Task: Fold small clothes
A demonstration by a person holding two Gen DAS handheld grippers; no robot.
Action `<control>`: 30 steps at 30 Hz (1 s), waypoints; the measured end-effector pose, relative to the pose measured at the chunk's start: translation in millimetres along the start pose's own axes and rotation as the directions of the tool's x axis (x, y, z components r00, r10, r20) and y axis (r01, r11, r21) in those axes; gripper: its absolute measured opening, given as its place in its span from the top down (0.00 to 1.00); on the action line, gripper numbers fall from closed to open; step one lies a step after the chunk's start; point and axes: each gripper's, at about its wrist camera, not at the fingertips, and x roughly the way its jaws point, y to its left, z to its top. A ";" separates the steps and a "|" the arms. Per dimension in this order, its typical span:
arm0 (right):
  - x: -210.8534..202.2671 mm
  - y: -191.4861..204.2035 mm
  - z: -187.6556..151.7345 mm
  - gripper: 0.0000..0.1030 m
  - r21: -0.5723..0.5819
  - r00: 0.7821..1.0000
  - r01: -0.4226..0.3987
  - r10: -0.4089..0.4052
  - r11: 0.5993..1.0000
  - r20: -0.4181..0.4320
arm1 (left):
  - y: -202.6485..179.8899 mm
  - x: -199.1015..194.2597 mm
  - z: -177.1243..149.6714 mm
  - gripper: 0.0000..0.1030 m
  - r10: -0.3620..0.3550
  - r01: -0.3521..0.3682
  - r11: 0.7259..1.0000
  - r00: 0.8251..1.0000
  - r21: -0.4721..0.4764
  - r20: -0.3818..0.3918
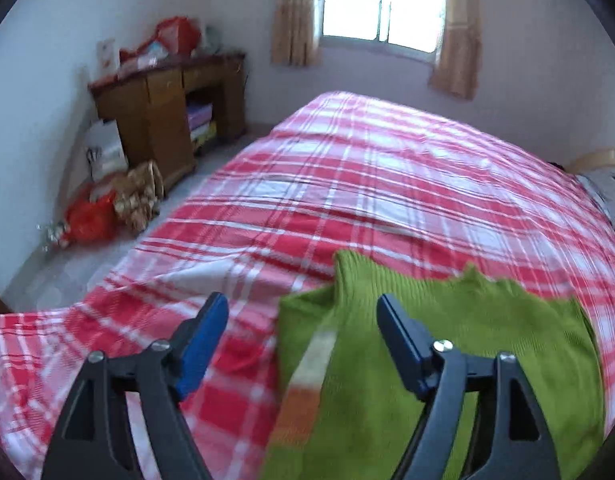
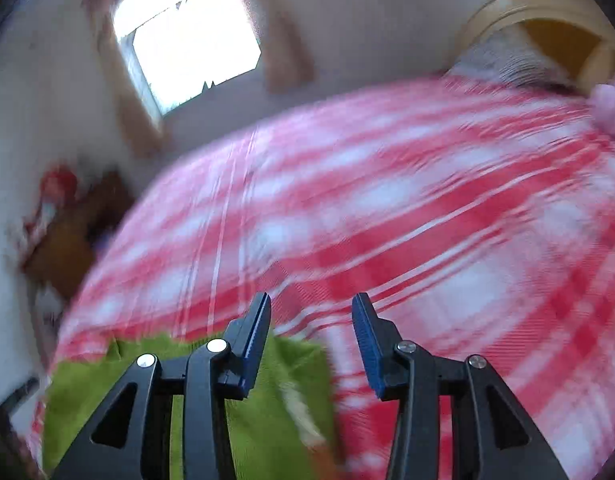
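I have the left gripper (image 1: 303, 312) and right gripper (image 2: 311, 312) both released, gripping nothing. The green sweater (image 1: 447, 340) lies on the checked bed (image 1: 367, 184) just below them. It looks soft and floppy, so I'd pinch its edges.

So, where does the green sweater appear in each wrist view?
Left wrist: the green sweater lies at lower right, under the gripper's right finger.
Right wrist: the sweater lies at lower left, under the gripper's left finger.
Shared landmark: the bright window above the red plaid bedcover.
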 end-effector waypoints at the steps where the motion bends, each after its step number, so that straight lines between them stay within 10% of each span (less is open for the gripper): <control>1: -16.2 -1.5 -5.6 0.62 -0.034 1.000 0.013 -0.013 0.999 -0.003 | 0.5 -8.6 -5.5 0.23 0.000 -0.001 1.000 1.000 0.016 0.009; 3: -38.7 2.7 -24.9 0.84 -0.104 1.000 -0.008 0.005 0.995 -0.024 | -4.3 -27.1 -23.0 0.23 -0.002 0.001 0.999 1.000 0.053 0.015; 14: -85.4 39.3 -146.5 0.84 -0.369 0.979 -0.116 0.045 0.922 -0.197 | -14.7 -52.4 -108.2 0.23 0.076 -0.069 0.992 0.995 0.108 -0.059; 30: -123.1 36.0 -147.2 0.85 -0.335 0.991 -0.112 0.079 0.936 -0.110 | 53.8 -83.3 -138.2 0.09 -0.018 0.014 0.993 0.999 -0.118 -0.036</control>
